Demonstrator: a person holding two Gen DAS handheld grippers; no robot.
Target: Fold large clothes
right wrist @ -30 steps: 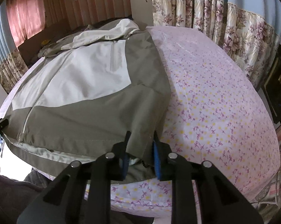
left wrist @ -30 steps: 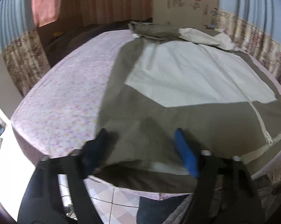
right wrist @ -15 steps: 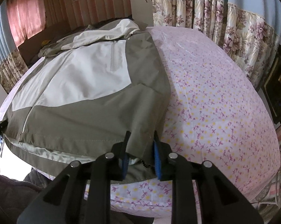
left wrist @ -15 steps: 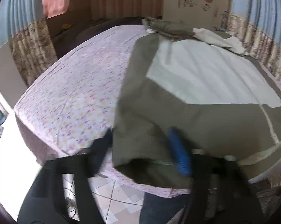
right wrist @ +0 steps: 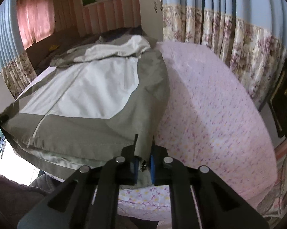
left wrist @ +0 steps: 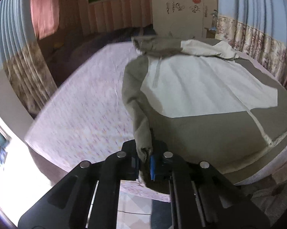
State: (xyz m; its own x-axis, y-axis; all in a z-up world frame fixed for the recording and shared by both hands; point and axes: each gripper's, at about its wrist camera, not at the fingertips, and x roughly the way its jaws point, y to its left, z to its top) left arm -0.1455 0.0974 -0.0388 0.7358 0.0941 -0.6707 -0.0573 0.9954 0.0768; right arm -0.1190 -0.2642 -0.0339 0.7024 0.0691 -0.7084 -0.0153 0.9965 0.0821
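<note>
A large olive-grey and white jacket (left wrist: 196, 87) lies spread on the bed, hood at the far end; it also shows in the right wrist view (right wrist: 97, 95). My left gripper (left wrist: 144, 161) is shut on the jacket's near left hem corner and lifts the left edge into a ridge. My right gripper (right wrist: 144, 162) is shut on the near right hem corner, with the fabric raised off the sheet there. The zipper (left wrist: 258, 122) runs down the front.
The bed has a pink flowered sheet (left wrist: 82, 110), also seen in the right wrist view (right wrist: 210, 114). Floral curtains (right wrist: 229, 43) hang close on the right, more curtains (left wrist: 27, 72) on the left. The tiled floor (left wrist: 132, 204) lies below the bed's near edge.
My left gripper went from open around the left hem to shut on it and has lifted it. My right gripper stayed shut and has raised its corner slightly.
</note>
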